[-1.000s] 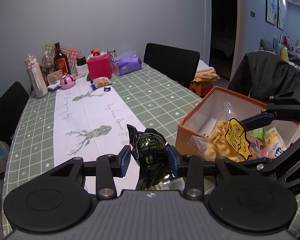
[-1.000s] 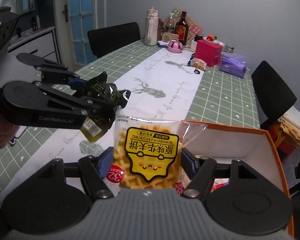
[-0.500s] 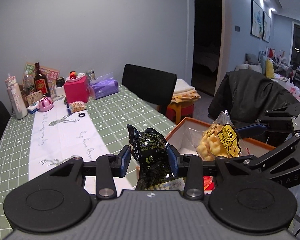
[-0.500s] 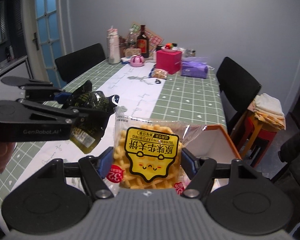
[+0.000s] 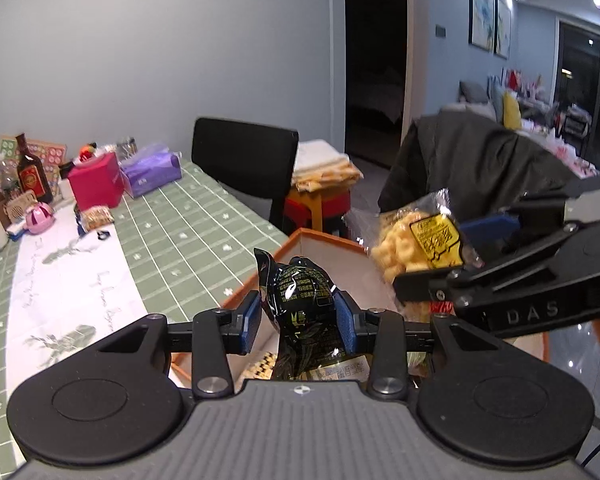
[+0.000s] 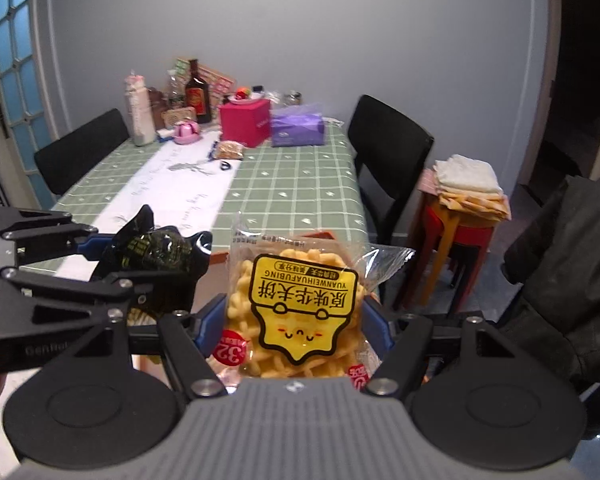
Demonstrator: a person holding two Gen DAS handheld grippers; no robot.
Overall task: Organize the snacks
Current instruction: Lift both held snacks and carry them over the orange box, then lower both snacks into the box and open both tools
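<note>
My left gripper (image 5: pixel 298 322) is shut on a black snack packet (image 5: pixel 304 312) with yellow print and holds it in the air over the near edge of the orange box (image 5: pixel 324 238). My right gripper (image 6: pixel 294 326) is shut on a clear waffle packet (image 6: pixel 300 300) with a yellow label, held above the same box. The waffle packet also shows in the left wrist view (image 5: pixel 418 240), to the right of the black packet. The black packet shows in the right wrist view (image 6: pixel 156 254), to the left. Most of the box is hidden behind the grippers.
The green checked table (image 5: pixel 188 240) has a white runner (image 5: pixel 60 288). At its far end stand a pink box (image 5: pixel 96 184), a purple tissue pack (image 5: pixel 150 170), a dark bottle (image 5: pixel 30 174) and a small snack bag (image 5: pixel 96 216). Black chairs (image 5: pixel 246 170) and a red stool (image 6: pixel 458 232) stand beside it.
Both grippers have risen and tilted up with their packets. The box has dropped lower in view and now shows only part of its rim. Both grips are unchanged.
</note>
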